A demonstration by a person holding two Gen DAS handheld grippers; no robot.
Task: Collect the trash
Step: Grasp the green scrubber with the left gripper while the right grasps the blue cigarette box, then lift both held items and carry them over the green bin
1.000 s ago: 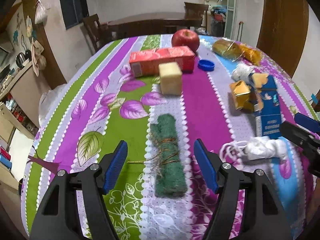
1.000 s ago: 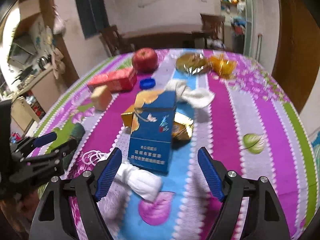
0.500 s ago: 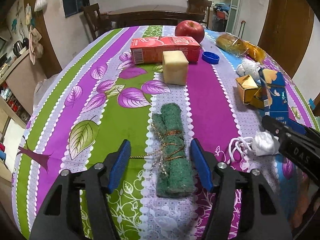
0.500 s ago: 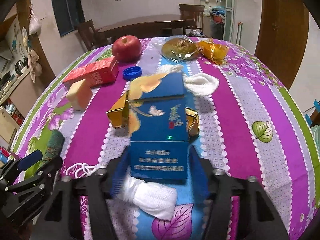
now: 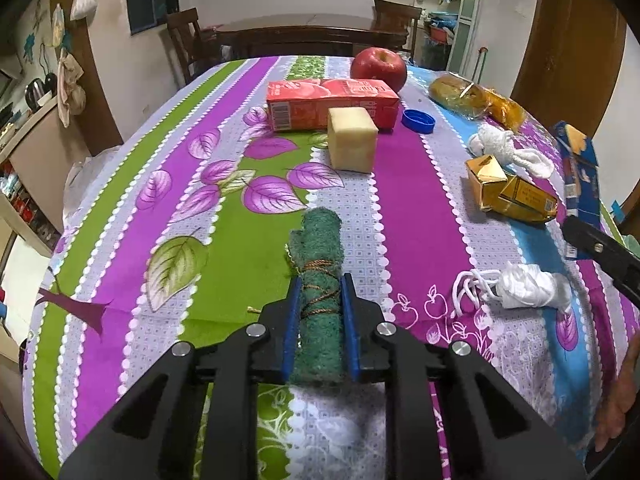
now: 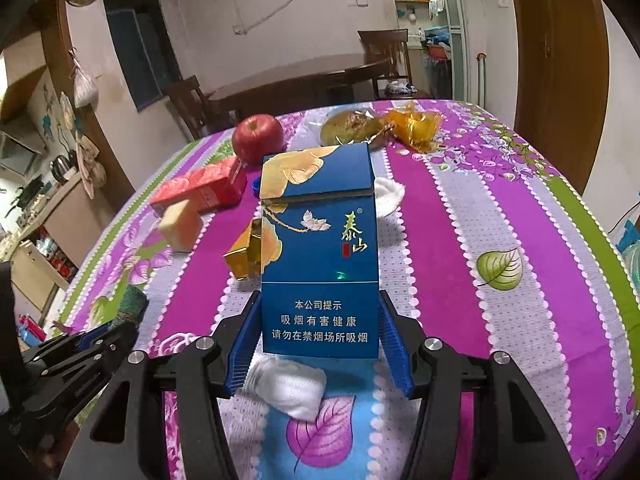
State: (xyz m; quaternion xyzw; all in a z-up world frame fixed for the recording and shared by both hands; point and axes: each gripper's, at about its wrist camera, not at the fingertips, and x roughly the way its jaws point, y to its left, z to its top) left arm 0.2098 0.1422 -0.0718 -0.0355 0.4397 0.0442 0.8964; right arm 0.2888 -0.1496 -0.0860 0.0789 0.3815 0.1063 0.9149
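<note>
Right gripper (image 6: 318, 344) clamps blue cigarette pack (image 6: 318, 248) marked 泰山; left gripper (image 5: 319, 320) closing, squeezing green scourer roll (image 5: 318, 280).

You see a table under a striped purple, green and blue leaf-print tablecloth (image 5: 120, 216). At upper centre lie a red apple (image 5: 379, 63), a red juice carton (image 5: 332, 103), a pale yellow foam block (image 5: 352, 143) and a blue bottle cap (image 5: 418, 121). At right lies a crumpled gold box (image 5: 508, 192).

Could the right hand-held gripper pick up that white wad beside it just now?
Probably not yet: the right hand-held gripper is clamped on the blue cigarette pack, which fills its jaws, though the white wad lies uncovered just below.
</note>
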